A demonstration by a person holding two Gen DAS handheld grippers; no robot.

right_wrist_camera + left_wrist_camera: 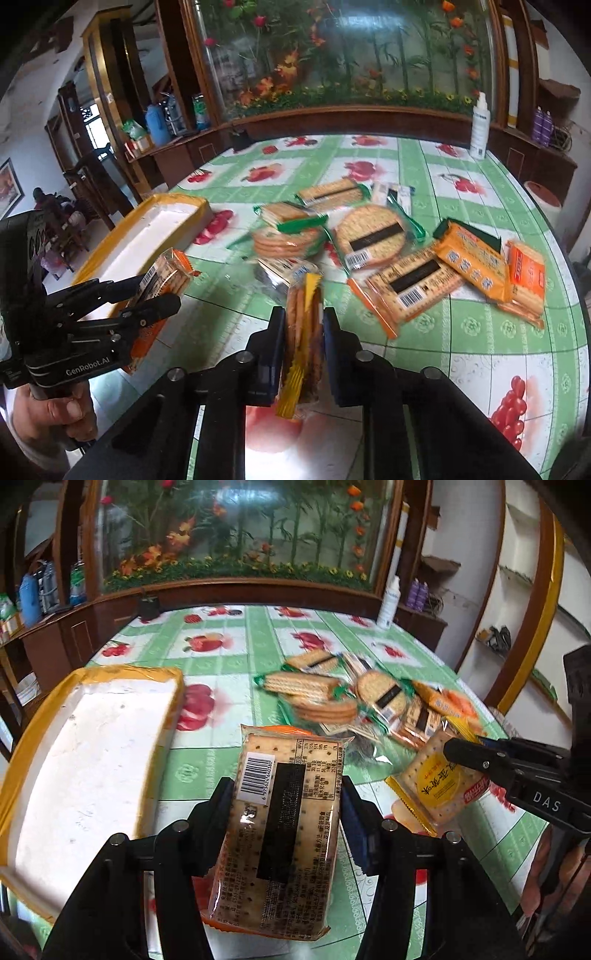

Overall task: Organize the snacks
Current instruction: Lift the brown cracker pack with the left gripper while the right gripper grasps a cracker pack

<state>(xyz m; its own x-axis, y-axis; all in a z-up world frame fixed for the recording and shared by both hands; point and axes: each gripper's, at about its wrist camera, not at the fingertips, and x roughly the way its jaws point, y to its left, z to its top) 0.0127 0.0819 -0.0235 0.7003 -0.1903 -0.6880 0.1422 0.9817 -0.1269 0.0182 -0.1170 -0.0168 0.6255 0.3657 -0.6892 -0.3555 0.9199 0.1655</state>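
My left gripper (287, 801) is shut on an orange-edged cracker pack (280, 834), barcode side up, lifted above the table. Left of it lies a white tray with yellow taped rim (92, 760). In the right wrist view my right gripper (304, 326) is shut on a yellow cracker pack (303, 325) held edge-on. That pack (439, 790) and the right gripper (461, 751) show at the right of the left wrist view. A pile of several biscuit packs (369, 240) lies mid-table. The left gripper (162, 290) with its pack (168, 271) hangs beside the tray (162, 225).
A green fruit-print tablecloth (461, 325) covers the round table. A white spray bottle (480, 125) stands at the far right edge and a small black object (149, 607) at the far left edge. A wooden cabinet with a flower glass panel (240, 535) is behind. A person's hand (55, 410) holds the left gripper.
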